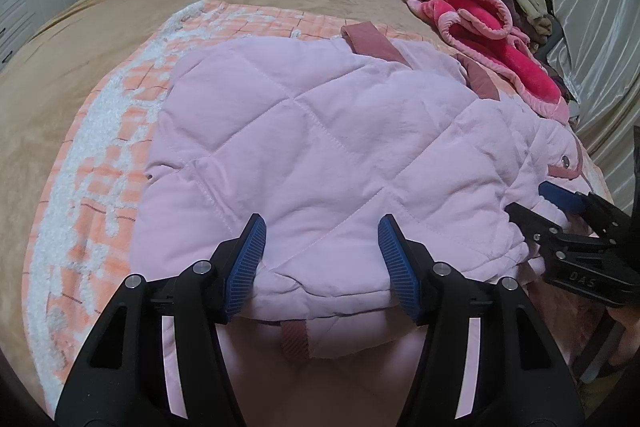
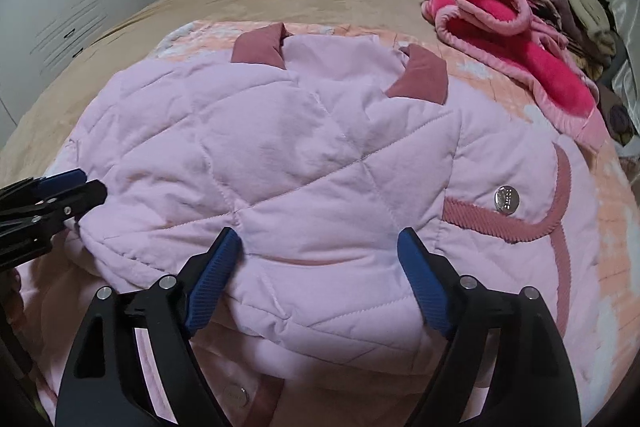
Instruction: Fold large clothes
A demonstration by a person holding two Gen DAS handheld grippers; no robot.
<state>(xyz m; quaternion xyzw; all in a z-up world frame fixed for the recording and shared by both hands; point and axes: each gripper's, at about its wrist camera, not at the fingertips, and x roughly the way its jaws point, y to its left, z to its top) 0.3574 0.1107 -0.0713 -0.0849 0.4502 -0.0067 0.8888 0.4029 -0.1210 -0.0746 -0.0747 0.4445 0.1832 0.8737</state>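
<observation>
On the peach blanket (image 1: pixel 100 155) the folded pink quilted jacket (image 1: pixel 320 155) lies puffy, left gripper (image 1: pixel 322 267) and right gripper (image 2: pixel 320 279) both spread wide, gripping nothing — padding (thick, springy) could spring the fold open.

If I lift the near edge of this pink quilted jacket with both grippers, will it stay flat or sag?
The pink quilted jacket looks padded, so it will probably bend in soft curves rather than crease sharply. It already puffs up at the near fold, so it may spring back open. The span between the left gripper and right gripper will likely sag.
</observation>
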